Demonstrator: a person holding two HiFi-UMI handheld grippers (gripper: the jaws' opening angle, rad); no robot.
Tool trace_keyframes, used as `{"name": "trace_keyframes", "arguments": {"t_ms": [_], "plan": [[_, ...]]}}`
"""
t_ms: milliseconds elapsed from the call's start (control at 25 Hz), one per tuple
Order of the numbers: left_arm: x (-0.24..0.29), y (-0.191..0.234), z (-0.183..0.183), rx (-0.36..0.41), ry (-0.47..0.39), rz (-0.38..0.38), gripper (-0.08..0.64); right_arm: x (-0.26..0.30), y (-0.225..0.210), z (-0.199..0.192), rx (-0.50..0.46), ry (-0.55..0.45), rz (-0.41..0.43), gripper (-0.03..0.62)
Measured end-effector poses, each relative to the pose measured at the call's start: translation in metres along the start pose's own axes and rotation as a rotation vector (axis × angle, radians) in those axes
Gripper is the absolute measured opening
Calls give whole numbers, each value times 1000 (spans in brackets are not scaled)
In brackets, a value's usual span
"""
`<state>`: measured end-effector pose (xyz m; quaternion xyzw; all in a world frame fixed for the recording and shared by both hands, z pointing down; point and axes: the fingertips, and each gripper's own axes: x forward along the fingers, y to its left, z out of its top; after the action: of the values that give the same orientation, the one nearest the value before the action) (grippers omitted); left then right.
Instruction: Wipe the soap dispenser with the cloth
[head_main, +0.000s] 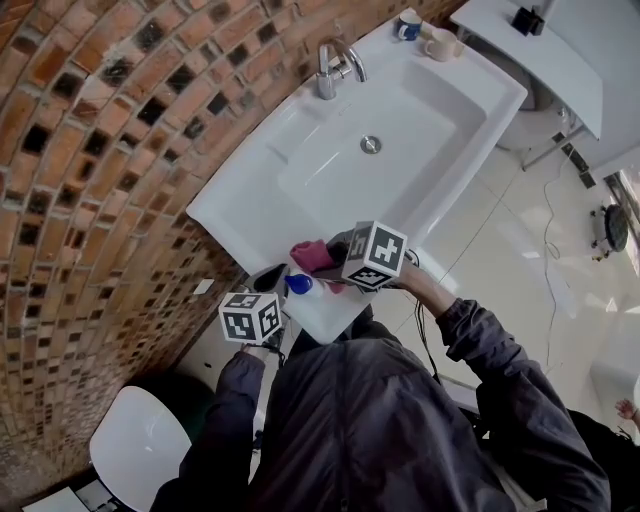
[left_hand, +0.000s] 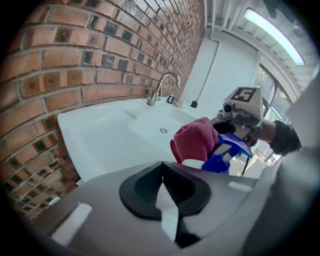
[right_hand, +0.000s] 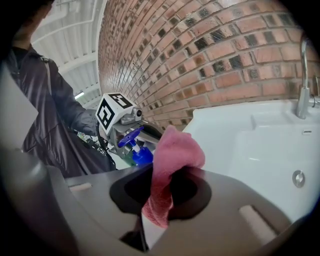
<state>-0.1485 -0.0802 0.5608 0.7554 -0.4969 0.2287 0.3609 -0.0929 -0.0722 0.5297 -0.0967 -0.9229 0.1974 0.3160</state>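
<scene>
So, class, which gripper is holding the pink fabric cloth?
The right gripper: the pink fabric cloth is pinched in it; the left gripper is shut, no cloth.

A smooth, glossy white sink (head_main: 250, 190), ceramic by its look, carries a polished, mirror-bright metal faucet (head_main: 328, 72) and sits against a wall (head_main: 100, 150) of rough, matt red brick set with small, dark, shinier blocks. The cloth (right_hand: 170, 160) is soft pink fabric with a fine, nubby, towel-like weave, and the soap dispenser (right_hand: 140, 155) has a smooth, glossy blue plastic pump. The left gripper (left_hand: 161, 175) and right gripper (right_hand: 162, 180) have matt grey plastic bodies with black ribbed pads (left_hand: 145, 190). The person's jacket (head_main: 380, 420) is dark cloth with a faint sheen, and the floor (head_main: 520, 250) is pale and glossy.
</scene>
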Motion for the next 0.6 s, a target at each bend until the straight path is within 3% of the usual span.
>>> {"name": "trace_keyframes", "arguments": {"t_ms": [160,280,400,600], "plan": [[-5,-1,3,-5,-1,-11,2,-17,7,2,54,-38,-9,67],[-20,-9,-14,-60,11,-44,2,-28,26,14,103,-91,94,66],[-22,-25,-34,-69,52,-100,2,-18,29,1,145,-22,133,66],[-14,-34,-49,-48,116,-134,0,7,10,-31,217,75,91,67]]}}
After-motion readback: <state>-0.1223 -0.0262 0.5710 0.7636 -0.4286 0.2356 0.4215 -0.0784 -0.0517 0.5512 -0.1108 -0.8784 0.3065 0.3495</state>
